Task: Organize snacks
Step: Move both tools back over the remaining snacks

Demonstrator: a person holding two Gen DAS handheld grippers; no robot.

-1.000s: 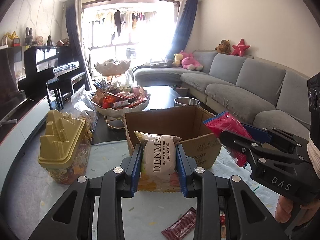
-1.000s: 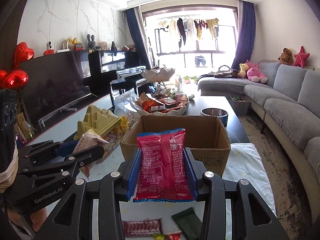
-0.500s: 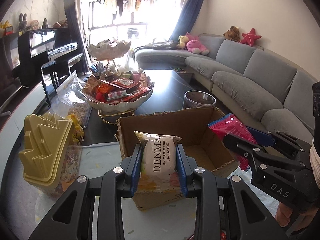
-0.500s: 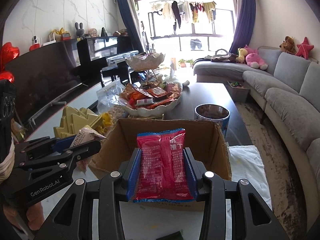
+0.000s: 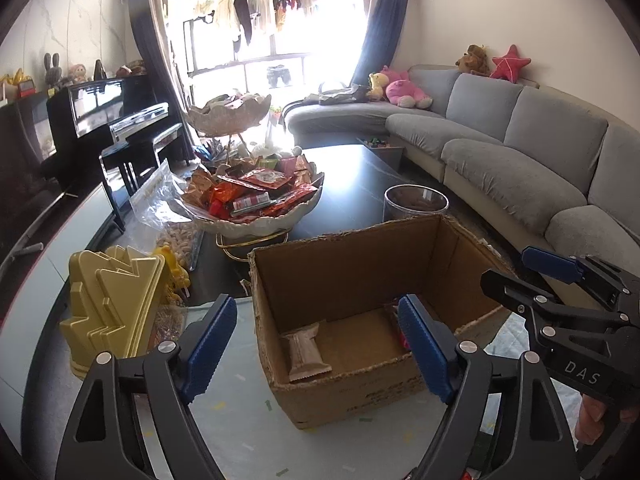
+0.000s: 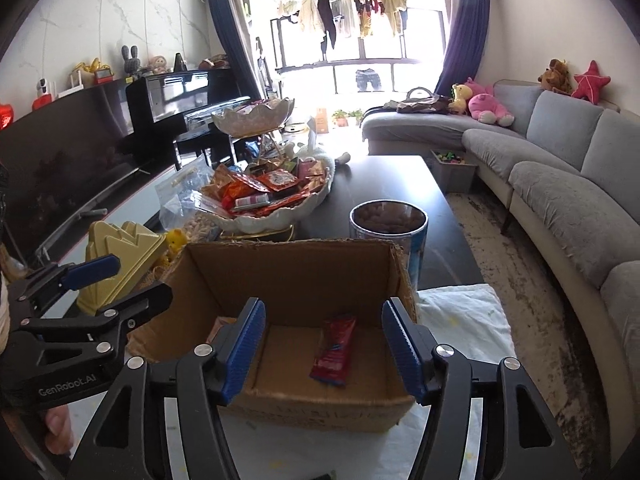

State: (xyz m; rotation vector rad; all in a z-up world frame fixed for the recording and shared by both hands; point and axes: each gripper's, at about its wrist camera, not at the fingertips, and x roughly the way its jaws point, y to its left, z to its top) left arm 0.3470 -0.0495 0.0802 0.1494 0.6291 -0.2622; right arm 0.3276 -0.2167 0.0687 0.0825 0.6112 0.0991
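Observation:
An open cardboard box (image 5: 400,256) stands on the table in front of both grippers; it also shows in the right wrist view (image 6: 288,276). A beige cheese-ball packet (image 5: 306,350) lies on the box floor at the left. A red snack packet (image 6: 334,350) lies on the floor at the right, partly hidden behind my left gripper's right finger in the left wrist view. My left gripper (image 5: 318,342) is open and empty over the box's near edge. My right gripper (image 6: 322,348) is open and empty over the box's near wall.
A white shell-shaped bowl (image 5: 256,216) heaped with snack packets stands behind the box on a gold stand, with a smaller bowl above. A yellow castle-lidded jar (image 5: 112,304) and a bag of nuts (image 5: 172,216) are at the left. A glass tin (image 6: 388,220) stands behind the box. A grey sofa is at the right.
Both grippers have opened and let go of their packets. The cheese-ball packet and the red packet now lie inside the box. Both grippers moved closer over the box.

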